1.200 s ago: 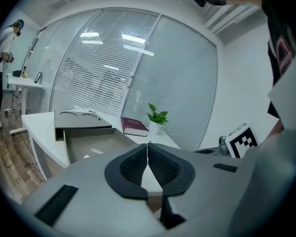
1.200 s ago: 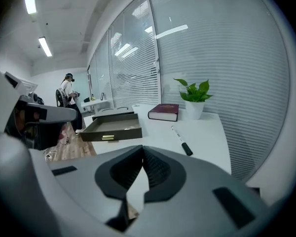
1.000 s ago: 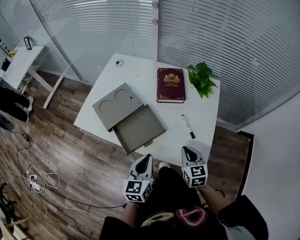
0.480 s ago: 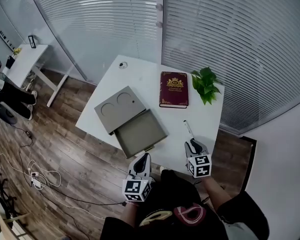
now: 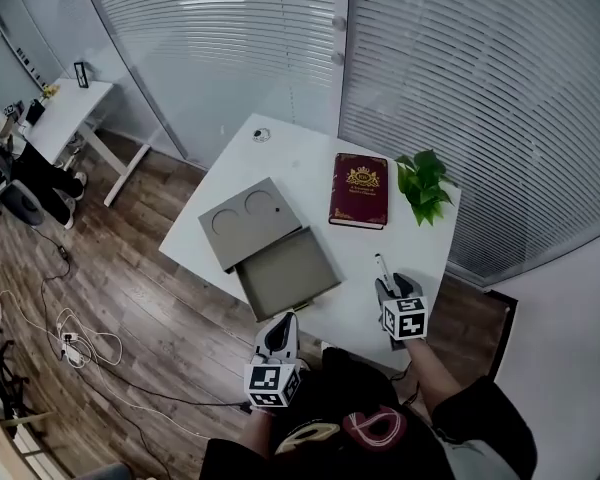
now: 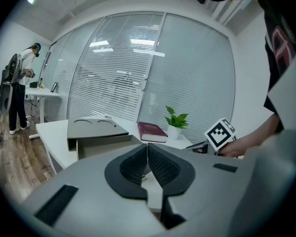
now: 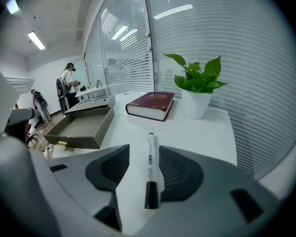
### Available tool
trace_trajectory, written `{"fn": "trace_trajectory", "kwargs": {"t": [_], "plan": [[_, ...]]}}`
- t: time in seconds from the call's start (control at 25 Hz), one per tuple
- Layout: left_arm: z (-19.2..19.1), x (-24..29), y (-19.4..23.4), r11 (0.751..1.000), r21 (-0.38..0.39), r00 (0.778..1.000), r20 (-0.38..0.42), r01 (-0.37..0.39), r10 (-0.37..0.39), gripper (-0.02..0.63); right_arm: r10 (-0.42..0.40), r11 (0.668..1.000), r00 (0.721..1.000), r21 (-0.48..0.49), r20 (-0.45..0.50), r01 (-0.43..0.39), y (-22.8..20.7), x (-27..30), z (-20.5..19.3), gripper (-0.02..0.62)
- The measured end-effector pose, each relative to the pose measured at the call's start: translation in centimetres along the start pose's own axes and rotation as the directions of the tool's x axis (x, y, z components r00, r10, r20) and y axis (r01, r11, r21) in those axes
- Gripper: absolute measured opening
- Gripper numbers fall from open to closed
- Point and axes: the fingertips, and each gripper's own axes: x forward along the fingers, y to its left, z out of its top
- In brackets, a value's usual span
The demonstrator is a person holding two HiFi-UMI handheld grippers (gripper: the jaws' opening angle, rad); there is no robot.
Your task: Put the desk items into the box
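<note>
Marker (image 7: 152,164) lies flat on the white bench (image 5: 290,158), right between the jaws of the right tongs (image 7: 147,171). Its long axis runs straight ahead along them, dark cap nearest. Those jaws are opening and touch neither side of it. The open grey box (image 5: 285,270) sits to its left. The left tongs (image 6: 148,164), pressed together and empty, hang off the bench's near edge, farther away.
</note>
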Motion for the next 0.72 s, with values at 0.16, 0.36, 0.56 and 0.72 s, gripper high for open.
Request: {"fn": "trace_trajectory", "kwargs": {"t": [0.16, 0.36, 0.56, 0.72], "plan": [[0.0, -0.1, 0.6, 0.999, -0.014, 0.999, 0.004, -0.032, 0.032, 0.018, -0.005, 1.0, 0.999, -0.031, -0.033, 0.004, -0.8, 1.2, -0.1, 0.176], [-0.5, 0.0, 1.5, 0.997, -0.037, 0.998, -0.014, -0.065, 0.065, 0.018, 0.001, 1.0, 0.997, -0.014, -0.077, -0.002, -1.5, 2.3, -0.9, 0.176], [-0.6, 0.3, 1.7, 0.996, -0.045, 0.997, -0.02, -0.08, 0.079, 0.018, 0.002, 0.999, 0.995, -0.041, -0.104, -0.006, -1.7, 2.6, -1.4, 0.176], [-0.8, 0.4, 1.9, 0.995, -0.046, 0.995, -0.029, -0.092, 0.091, 0.018, 0.008, 0.999, 0.994, -0.037, -0.113, -0.012, -1.5, 2.8, -1.7, 0.176]]}}
